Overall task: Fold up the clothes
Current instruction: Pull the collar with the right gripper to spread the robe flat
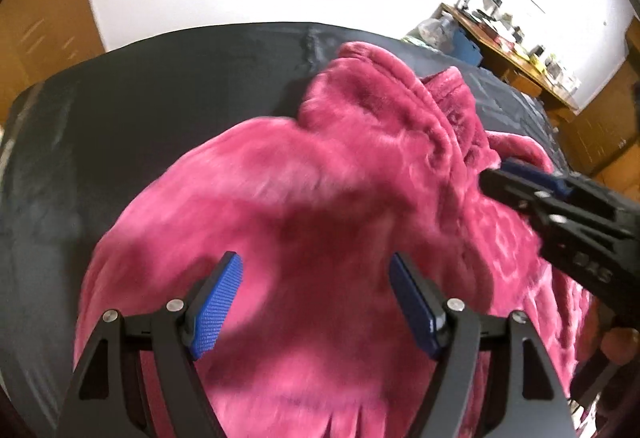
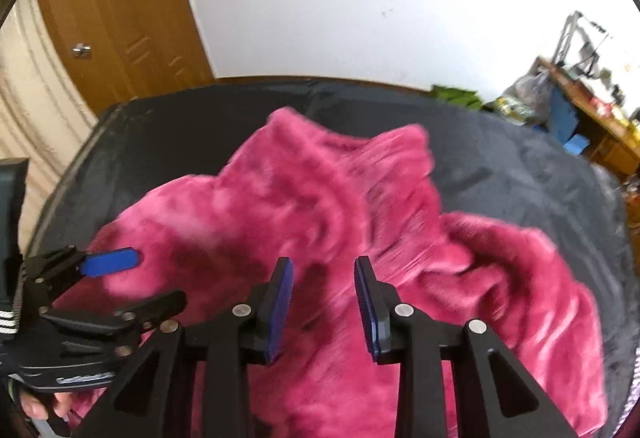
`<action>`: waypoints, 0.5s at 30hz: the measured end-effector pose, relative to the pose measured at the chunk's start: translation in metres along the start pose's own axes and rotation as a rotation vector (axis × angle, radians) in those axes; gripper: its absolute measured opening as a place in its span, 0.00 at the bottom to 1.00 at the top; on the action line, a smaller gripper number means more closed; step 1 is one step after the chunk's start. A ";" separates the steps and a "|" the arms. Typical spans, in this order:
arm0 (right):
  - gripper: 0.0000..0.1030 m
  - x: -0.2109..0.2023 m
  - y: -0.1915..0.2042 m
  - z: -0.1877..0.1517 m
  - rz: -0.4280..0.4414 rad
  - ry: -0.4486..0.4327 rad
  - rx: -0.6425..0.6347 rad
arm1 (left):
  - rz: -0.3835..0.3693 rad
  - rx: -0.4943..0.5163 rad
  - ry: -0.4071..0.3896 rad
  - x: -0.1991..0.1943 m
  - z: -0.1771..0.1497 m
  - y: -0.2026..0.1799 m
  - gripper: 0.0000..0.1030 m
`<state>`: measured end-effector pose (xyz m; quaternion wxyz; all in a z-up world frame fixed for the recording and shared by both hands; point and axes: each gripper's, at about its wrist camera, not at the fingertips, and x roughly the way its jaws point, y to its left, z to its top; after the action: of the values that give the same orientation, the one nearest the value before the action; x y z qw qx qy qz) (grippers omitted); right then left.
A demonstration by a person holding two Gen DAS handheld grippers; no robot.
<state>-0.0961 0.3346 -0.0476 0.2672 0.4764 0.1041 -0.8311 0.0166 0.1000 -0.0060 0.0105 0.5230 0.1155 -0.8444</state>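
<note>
Fleecy magenta garment (image 1: pixel 320 197), rumpled, seemingly a top | left gripper (image 1: pixel 316 302) agape, empty | right gripper (image 2: pixel 324 302) agape, empty

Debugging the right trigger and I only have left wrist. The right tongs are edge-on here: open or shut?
Observer: Open. The right tongs are spread above the pink garment, with nothing between them.
Operator: Anything beyond the garment's far side?
Observer: Something green lies at the far edge of the dark sheet.
Operator: What's left of the bed?
Observer: Cream ribbed cloth hangs beside a wooden door with a metal knob.
</note>
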 end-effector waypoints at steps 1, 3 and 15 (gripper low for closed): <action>0.32 0.004 0.004 -0.005 0.023 0.015 -0.019 | 0.014 -0.023 -0.003 -0.009 -0.011 0.006 0.77; 0.33 0.010 0.018 -0.018 0.054 0.038 -0.079 | 0.054 -0.078 -0.010 -0.034 -0.040 0.034 0.77; 0.70 0.049 0.044 -0.059 -0.041 0.108 -0.236 | 0.348 -0.379 0.013 -0.108 -0.172 0.150 0.77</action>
<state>-0.0484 0.3060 -0.1160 0.2983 0.4833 0.2252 -0.7917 0.2380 -0.0218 -0.0111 0.2524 0.5289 0.1800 -0.7900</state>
